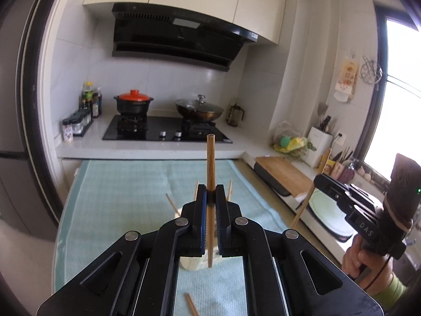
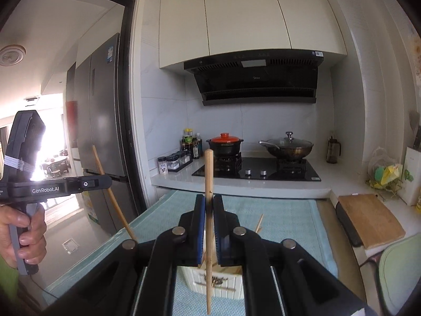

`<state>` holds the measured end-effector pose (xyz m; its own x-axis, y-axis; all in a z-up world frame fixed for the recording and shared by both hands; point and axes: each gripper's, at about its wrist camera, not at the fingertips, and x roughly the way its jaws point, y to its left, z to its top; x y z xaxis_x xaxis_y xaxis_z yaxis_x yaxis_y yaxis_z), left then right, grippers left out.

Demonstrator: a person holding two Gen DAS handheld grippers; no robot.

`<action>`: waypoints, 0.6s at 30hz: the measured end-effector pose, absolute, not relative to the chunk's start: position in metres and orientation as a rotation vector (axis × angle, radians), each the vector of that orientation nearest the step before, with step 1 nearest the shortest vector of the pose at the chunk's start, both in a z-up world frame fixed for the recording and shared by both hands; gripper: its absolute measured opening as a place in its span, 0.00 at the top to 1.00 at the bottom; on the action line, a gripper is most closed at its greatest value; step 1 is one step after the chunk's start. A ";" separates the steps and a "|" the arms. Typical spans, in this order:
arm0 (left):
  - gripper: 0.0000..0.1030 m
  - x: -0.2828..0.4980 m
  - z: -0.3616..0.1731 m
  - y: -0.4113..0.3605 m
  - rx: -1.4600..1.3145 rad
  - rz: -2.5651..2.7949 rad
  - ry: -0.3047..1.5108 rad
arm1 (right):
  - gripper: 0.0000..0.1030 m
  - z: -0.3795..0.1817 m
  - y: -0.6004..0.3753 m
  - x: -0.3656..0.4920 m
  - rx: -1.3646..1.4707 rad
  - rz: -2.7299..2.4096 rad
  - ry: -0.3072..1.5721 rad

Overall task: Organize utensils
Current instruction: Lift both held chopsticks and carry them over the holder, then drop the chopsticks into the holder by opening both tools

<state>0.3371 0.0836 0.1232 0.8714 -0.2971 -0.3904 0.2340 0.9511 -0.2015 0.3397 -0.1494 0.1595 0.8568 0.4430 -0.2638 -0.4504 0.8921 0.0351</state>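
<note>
In my left view, my left gripper (image 1: pixel 211 197) sits at center, fingers squeezed tight on an upright chopstick (image 1: pixel 210 163). It could slip and fall, since only a thin bit is pinched. Behind the fingers stands the cream holder (image 1: pixel 190 263) on the blue towel (image 1: pixel 118 197) over the tabletop; a loose chopstick (image 1: pixel 191 305) lies at the bottom. In my right view, my right gripper (image 2: pixel 209 210), center, pinches another chopstick (image 2: pixel 208 173). Its tip hangs low in front of the holder (image 2: pixel 226 281) and could bump the rim.
</note>
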 end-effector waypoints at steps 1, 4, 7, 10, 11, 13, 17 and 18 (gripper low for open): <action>0.96 0.347 0.127 0.080 -0.140 -0.268 0.421 | 0.94 0.165 -0.147 0.349 -0.035 0.462 0.254; 0.96 0.380 0.128 0.069 -0.121 -0.262 0.435 | 0.94 0.172 -0.139 0.382 -0.029 0.447 0.233; 0.96 0.415 0.113 0.057 -0.117 -0.268 0.493 | 0.94 0.163 -0.134 0.417 -0.007 0.443 0.248; 0.96 0.446 0.086 0.044 -0.109 -0.273 0.580 | 0.94 0.138 -0.127 0.451 0.003 0.455 0.336; 0.96 0.455 0.077 0.041 -0.111 -0.278 0.612 | 0.94 0.127 -0.126 0.461 0.004 0.455 0.374; 0.96 0.471 0.057 0.036 -0.114 -0.280 0.668 | 0.94 0.104 -0.124 0.479 0.009 0.458 0.450; 0.95 0.495 0.020 0.026 -0.110 -0.275 0.764 | 0.94 0.060 -0.124 0.508 0.028 0.448 0.589; 0.95 0.500 0.012 0.023 -0.106 -0.274 0.782 | 0.93 0.051 -0.125 0.514 0.038 0.448 0.620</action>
